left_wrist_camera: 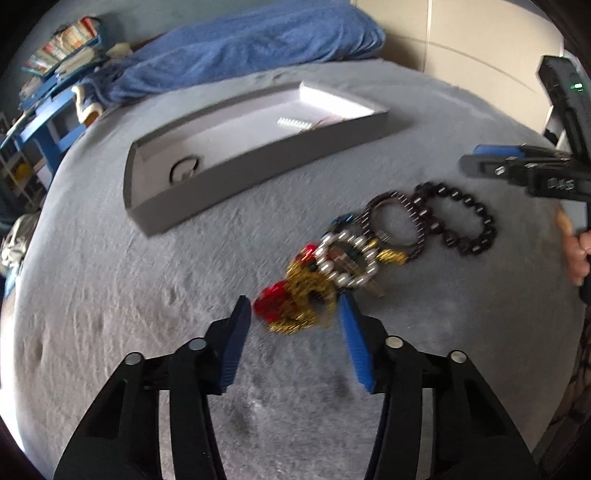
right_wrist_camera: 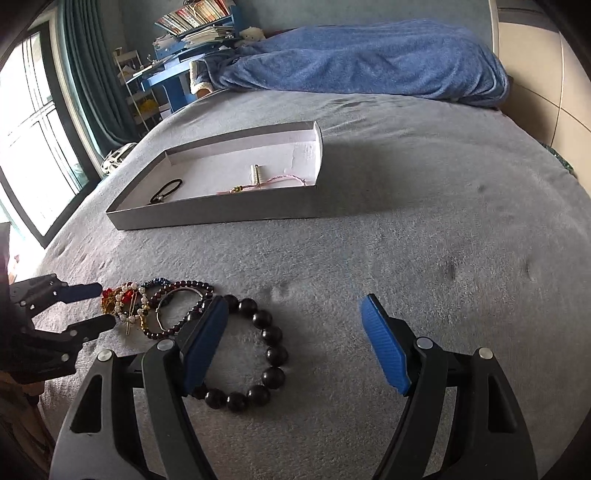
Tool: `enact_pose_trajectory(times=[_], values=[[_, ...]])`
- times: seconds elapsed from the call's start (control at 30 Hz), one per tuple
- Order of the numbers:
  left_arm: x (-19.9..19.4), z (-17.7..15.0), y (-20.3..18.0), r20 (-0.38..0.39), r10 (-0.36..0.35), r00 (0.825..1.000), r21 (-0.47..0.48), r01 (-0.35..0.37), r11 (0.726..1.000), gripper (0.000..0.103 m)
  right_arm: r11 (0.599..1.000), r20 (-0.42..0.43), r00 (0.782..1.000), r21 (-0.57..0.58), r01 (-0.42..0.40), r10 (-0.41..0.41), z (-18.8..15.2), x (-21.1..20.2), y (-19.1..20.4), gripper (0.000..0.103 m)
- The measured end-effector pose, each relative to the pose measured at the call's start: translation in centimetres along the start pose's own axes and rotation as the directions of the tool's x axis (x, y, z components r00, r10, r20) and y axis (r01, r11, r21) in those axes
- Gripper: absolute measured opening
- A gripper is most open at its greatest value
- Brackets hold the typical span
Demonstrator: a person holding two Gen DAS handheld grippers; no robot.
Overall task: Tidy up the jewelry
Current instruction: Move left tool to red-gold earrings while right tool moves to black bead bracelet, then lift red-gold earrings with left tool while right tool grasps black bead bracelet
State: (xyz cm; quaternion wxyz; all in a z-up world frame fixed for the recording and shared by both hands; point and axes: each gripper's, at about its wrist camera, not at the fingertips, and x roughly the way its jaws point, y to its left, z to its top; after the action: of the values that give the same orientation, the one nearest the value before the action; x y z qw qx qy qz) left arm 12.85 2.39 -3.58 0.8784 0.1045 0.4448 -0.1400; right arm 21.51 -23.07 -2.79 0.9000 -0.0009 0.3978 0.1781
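This is a bedroom in a home. A big bed (right_wrist_camera: 406, 221) with a soft grey cover fills the middle. A blue blanket (right_wrist_camera: 369, 62) lies at 12 o'clock. Book shelves (right_wrist_camera: 195, 22) and a curtained window (right_wrist_camera: 33, 129) stand toward 10 o'clock.

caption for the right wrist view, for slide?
Open right gripper over a dark bead bracelet on the grey bed cover, grey tray behind.
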Motion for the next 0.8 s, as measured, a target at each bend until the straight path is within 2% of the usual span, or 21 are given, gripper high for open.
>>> enact_pose_trajectory(times=[0.17, 0.27, 0.5, 0.57, 0.6, 0.7, 0.73, 0.77, 0.8], values=[[0.1, -0.1, 0.9, -0.019, 0.003, 1.000, -0.014, -0.003, 1.000, 0.020, 1.000, -0.024, 1.000, 0.009, -0.002, 0.002, -0.3, 0.8, -0.3, 0.074], [-0.2, -0.1, 2.1, -0.022, 0.015, 1.000, -0.055, -0.016, 0.998, 0.017, 1.000, -0.039, 0.999, 0.005, 0.004, -0.004, -0.5, 1.2, -0.3, 0.074], [-0.9, -0.4, 5.0, -0.019, 0.066, 0.998, -0.177, -0.068, 0.982, 0.016, 1.000, -0.054, 0.999, -0.004, 0.001, -0.001, -0.8, 1.4, -0.3, 0.074], [-0.7, -0.6, 5.4, -0.032, 0.039, 0.999, -0.202, -0.044, 0.978, 0.016, 1.000, -0.059, 0.998, -0.012, -0.010, 0.009, -1.0, 1.4, -0.1, 0.074], [-0.7, -0.7, 5.4, -0.035, 0.028, 0.999, -0.205, -0.034, 0.978, 0.016, 1.000, -0.063, 0.998, -0.019, -0.016, 0.015, -1.0, 1.4, 0.1, 0.074], [-0.9, -0.6, 5.1, -0.027, 0.043, 0.999, -0.187, -0.047, 0.981, 0.032, 0.998, -0.073, 0.997, -0.049, -0.032, 0.029, -1.3, 1.5, 0.8, 0.075], [-0.9, -0.5, 4.9, -0.024, 0.048, 0.999, -0.182, -0.051, 0.982, 0.040, 0.997, -0.076, 0.997, -0.063, -0.036, 0.031, -1.3, 1.6, 1.1, 0.075], [-0.9, -0.4, 4.8, -0.020, 0.055, 0.998, -0.181, -0.058, 0.982, 0.053, 0.997, -0.079, 0.996, -0.074, -0.035, 0.029, -1.4, 1.6, 1.3, 0.075], [-1.0, -0.3, 4.8, -0.010, 0.060, 0.998, -0.183, -0.061, 0.981, 0.056, 0.996, -0.080, 0.996, -0.081, -0.033, 0.026, -1.5, 1.6, 1.4, 0.075]])
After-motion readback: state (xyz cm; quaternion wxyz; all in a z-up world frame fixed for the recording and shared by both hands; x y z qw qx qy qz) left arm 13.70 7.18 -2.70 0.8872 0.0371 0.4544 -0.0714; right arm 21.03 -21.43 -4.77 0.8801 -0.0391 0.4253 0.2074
